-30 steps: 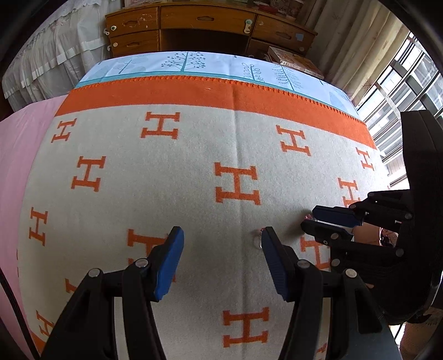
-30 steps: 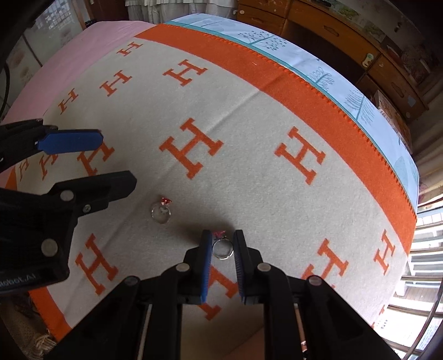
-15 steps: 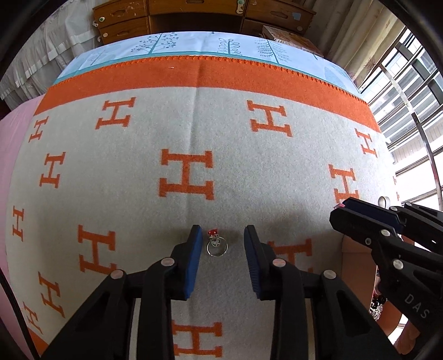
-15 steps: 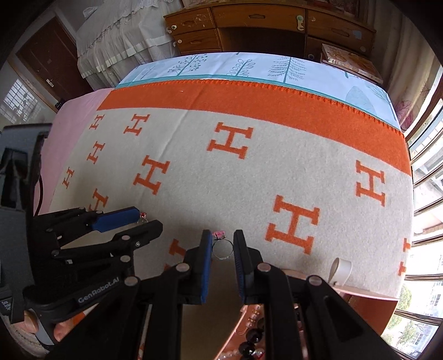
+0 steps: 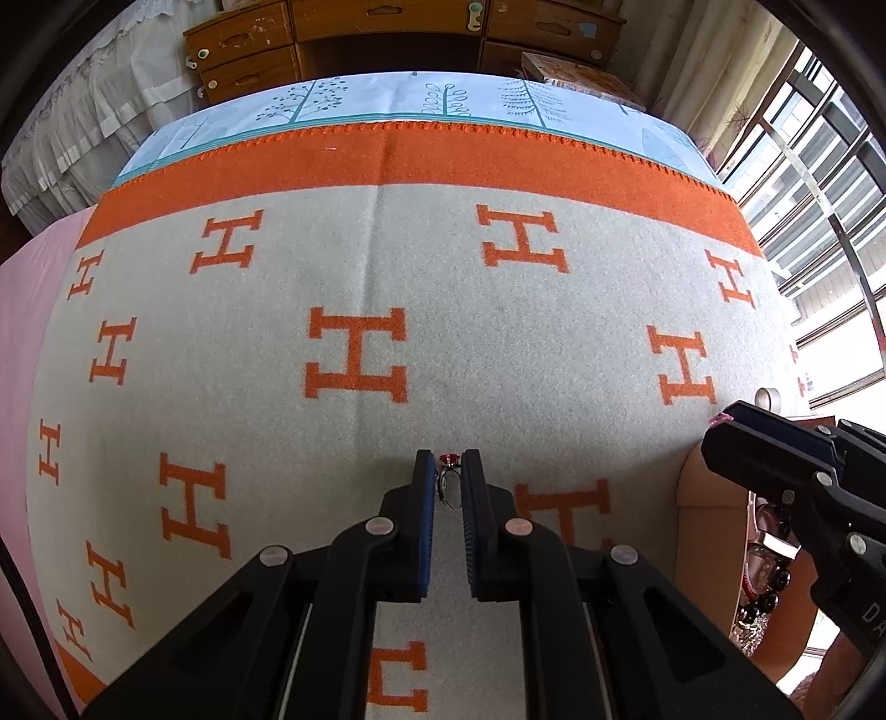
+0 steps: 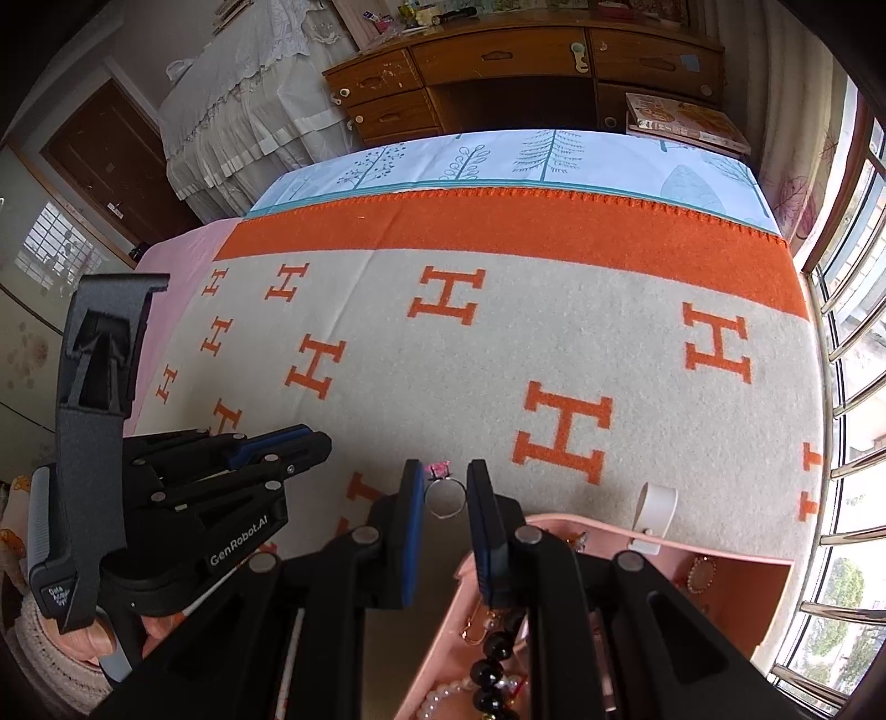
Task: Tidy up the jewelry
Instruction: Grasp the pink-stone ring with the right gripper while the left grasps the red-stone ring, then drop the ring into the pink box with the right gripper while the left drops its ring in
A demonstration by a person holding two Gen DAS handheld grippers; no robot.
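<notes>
1. Left wrist view. Left gripper (image 5: 448, 482): jaws nearly closed, blue pads pressed on either side of a silver ring with a red stone (image 5: 447, 481); the stone shows just past the fingertips.
2. Same view. Blanket (image 5: 454, 288): grey-white with orange H motifs and an orange border, lying under the ring. Beyond it, a pale blue sheet with tree prints (image 5: 387, 102) and a wooden desk with drawers (image 5: 387, 27).
3. Same view, right edge. Right gripper (image 5: 725, 418): seen side-on, a speck of pink at its fingertips; how far it stands open cannot be told from here. Beneath it, a pink jewelry box (image 5: 714, 531) with dark beads inside.
4. Right wrist view. Right gripper (image 6: 444, 487): jaws narrowed around a silver ring with a pink stone (image 6: 443, 493), both pads against the band.
5. Same view. Pink jewelry box (image 6: 736, 598): open, directly below the gripper, holding a black bead strand (image 6: 490, 673), pearl-like beads and gold pieces.
6. Same view, left side. Left gripper (image 6: 318, 440): fingers close together; its ring is not visible from here.
</notes>
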